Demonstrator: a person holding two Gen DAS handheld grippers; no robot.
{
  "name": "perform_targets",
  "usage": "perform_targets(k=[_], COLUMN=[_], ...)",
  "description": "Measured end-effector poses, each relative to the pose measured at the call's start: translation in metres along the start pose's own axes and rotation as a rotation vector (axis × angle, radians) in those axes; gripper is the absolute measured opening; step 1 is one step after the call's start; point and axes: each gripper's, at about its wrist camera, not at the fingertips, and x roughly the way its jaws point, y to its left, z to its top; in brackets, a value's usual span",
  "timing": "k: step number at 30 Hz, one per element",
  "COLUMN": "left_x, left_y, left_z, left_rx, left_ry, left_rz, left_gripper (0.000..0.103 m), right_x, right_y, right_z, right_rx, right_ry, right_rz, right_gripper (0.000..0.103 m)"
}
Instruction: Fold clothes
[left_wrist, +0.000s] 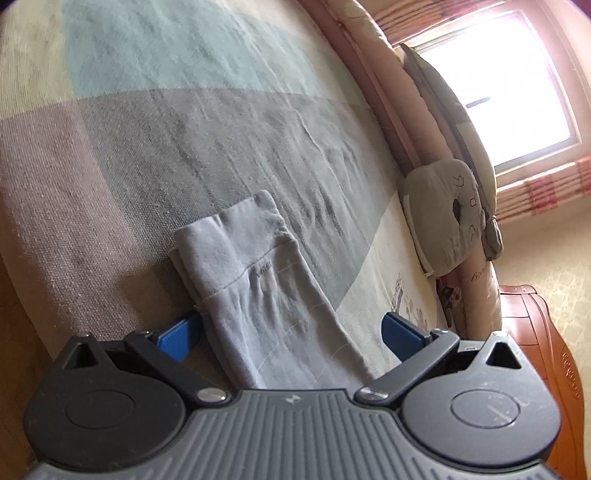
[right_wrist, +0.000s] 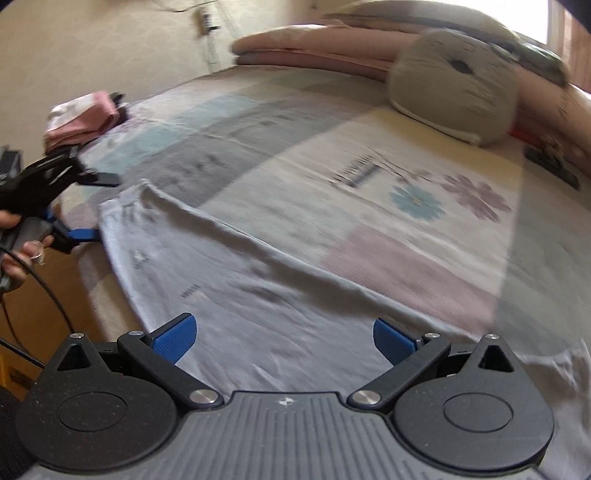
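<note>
Grey garment (right_wrist: 229, 280) lies stretched along the bed (right_wrist: 424, 236) edge. My left tongs (left_wrist: 291, 332) and right tongs (right_wrist: 284, 338) gape, empty; I'd pinch both layers squarely, keeping creases aligned.

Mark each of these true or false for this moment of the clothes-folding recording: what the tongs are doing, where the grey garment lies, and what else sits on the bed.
1. Both tongs are open. True: the left tongs and right tongs have their blue pads spread apart.
2. The right tongs clamp the grey garment. False: it lies flat on the bed sheet, ungripped.
3. A grey round cushion rests near the folded pink quilts. True.
4. The garment is red. False: it is light grey.
5. Folded pink clothes sit at the bed's far edge. True.
</note>
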Motion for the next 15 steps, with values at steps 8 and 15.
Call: perform_targets(k=[8, 15], left_x=[-0.002, -0.017], left_y=[0.008, -0.004], left_z=[-0.001, 0.002], left_rx=[-0.021, 0.076], left_ry=[0.008, -0.011], left_rz=[-0.006, 0.064], left_gripper=[0.102, 0.102], right_x=[0.028, 0.053], right_y=[0.042, 0.076], right_z=[0.026, 0.045], right_rx=[-0.191, -0.322], right_ry=[0.008, 0.026], right_rz=[0.071, 0.132], right_gripper=[0.103, 0.103])
